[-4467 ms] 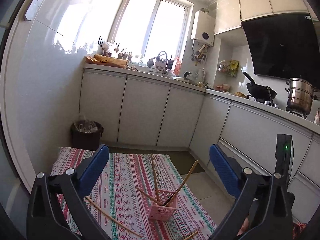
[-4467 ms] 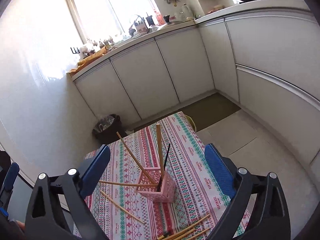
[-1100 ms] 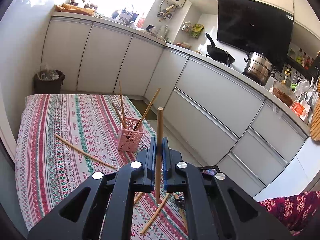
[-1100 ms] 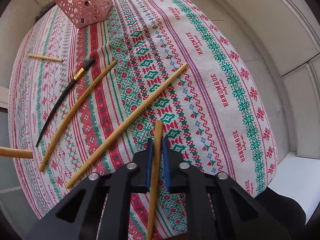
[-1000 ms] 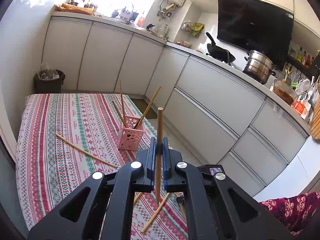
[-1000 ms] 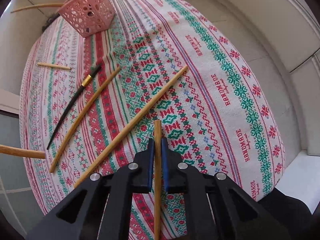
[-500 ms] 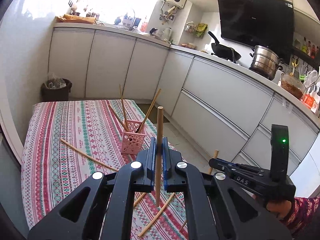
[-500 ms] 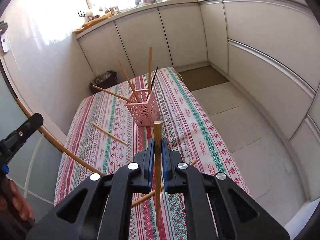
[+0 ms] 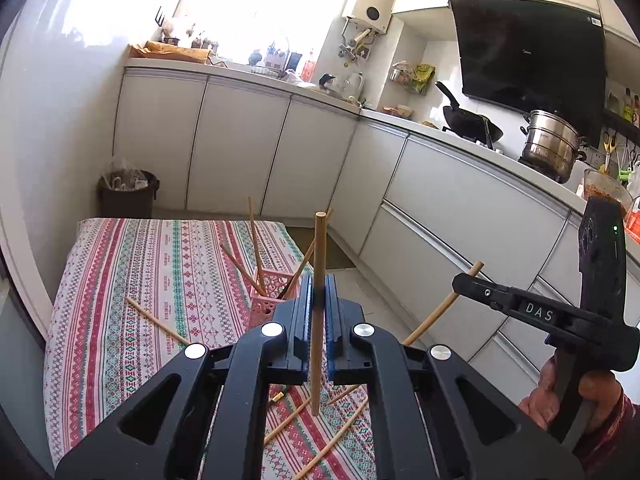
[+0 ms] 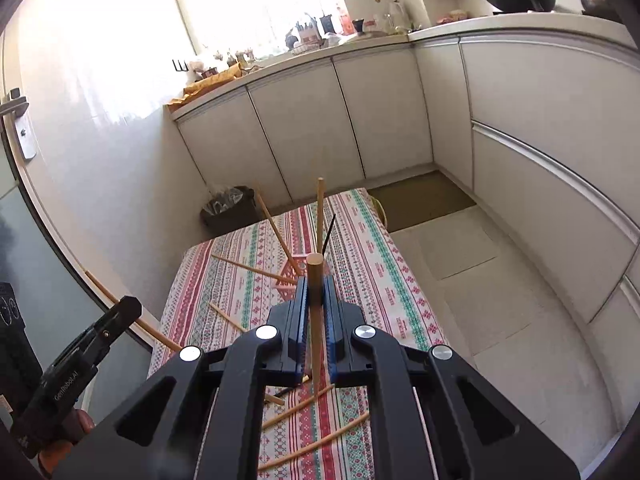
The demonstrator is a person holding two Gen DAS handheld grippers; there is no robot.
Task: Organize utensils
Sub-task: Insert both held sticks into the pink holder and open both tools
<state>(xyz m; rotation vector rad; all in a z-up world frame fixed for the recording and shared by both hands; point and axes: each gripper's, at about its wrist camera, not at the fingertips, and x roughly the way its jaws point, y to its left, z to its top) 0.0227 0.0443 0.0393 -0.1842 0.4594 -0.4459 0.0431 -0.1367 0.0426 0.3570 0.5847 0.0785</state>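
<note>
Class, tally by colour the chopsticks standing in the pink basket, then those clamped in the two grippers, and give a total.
Wooden chopsticks in the pink basket: 3
Black chopstick in the basket: 1
Clamped wooden chopsticks, one in the left gripper, one in the right gripper: 2
Total: 6

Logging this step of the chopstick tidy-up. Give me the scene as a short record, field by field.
left gripper: shut on a wooden chopstick, held upright
right gripper: shut on another wooden chopstick
pink basket: on the striped tablecloth, several chopsticks standing in it
loose chopsticks: several lying on the cloth near the grippers
stage: both sticks lifted, not yet in the basket
</note>
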